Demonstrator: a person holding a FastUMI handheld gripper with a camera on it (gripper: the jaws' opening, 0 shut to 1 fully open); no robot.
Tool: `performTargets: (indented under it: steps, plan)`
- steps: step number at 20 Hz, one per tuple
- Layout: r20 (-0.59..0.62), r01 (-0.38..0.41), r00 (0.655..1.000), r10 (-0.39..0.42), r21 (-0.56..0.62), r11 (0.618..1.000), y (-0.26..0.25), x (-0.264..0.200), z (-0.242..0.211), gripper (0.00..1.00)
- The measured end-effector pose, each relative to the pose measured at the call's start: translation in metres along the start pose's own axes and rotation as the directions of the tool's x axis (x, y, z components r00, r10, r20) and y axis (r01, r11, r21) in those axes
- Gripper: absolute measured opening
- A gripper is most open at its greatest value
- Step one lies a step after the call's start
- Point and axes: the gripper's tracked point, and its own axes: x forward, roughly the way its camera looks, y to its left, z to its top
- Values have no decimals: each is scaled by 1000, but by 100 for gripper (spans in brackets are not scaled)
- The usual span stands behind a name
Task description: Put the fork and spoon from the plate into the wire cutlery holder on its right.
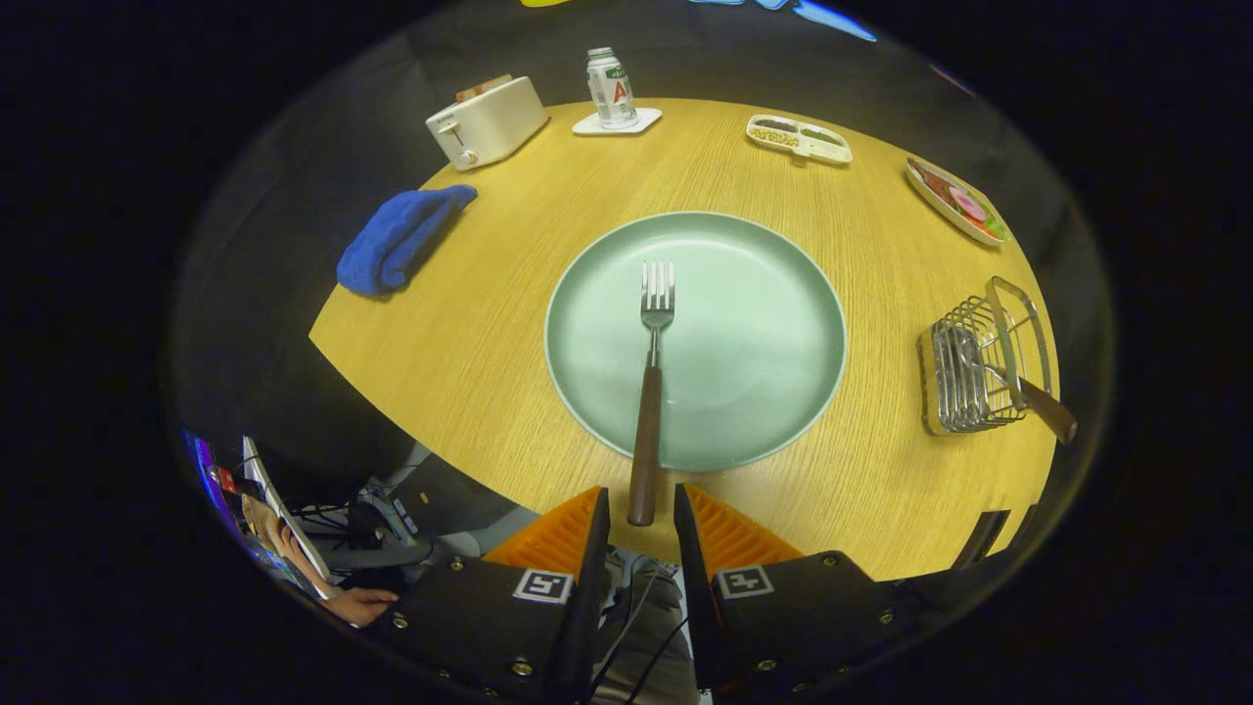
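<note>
Gripper (641, 509) hovering low at the table's (489, 323) near edge, fingers parted and gripping nothing, fork (649, 392) with dark wooden handle on the green plate (764, 323), handle end between the fingertips, wire cutlery holder (979, 367) right of the plate, wooden-handled utensil already inside

Fork (651, 382) on green plate (773, 294), handle end between parted tongs (641, 509); wire cutlery holder (979, 367) rightward.

The gripper (641, 509) has two wedge-shaped fingers with ribbed inner faces, standing apart with a gap between them. Each finger is mounted on a black angular housing secured with round silver screws, and each housing bears one square black-and-white fiducial marker near the finger base. Thin black cables run beneath the housings, between them.
</note>
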Motion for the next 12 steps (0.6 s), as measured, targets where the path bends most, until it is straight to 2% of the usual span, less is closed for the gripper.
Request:
performTargets:
  steps: [6,7,9,10,11,12]
  plan:
    - [-11,4,1000,-4,24,1000,3,12,2,40]
    - [-2,27,1000,-26,30,999,-2,6,5,40]
    - [15,10,1000,-10,40,999,-1,12,4,12]
    - [22,4,1000,-5,38,999,-2,8,5,12]
    - [20,-6,1000,5,28,1000,-1,6,7,4]
    - [17,-19,1000,18,14,1000,0,5,4,4]
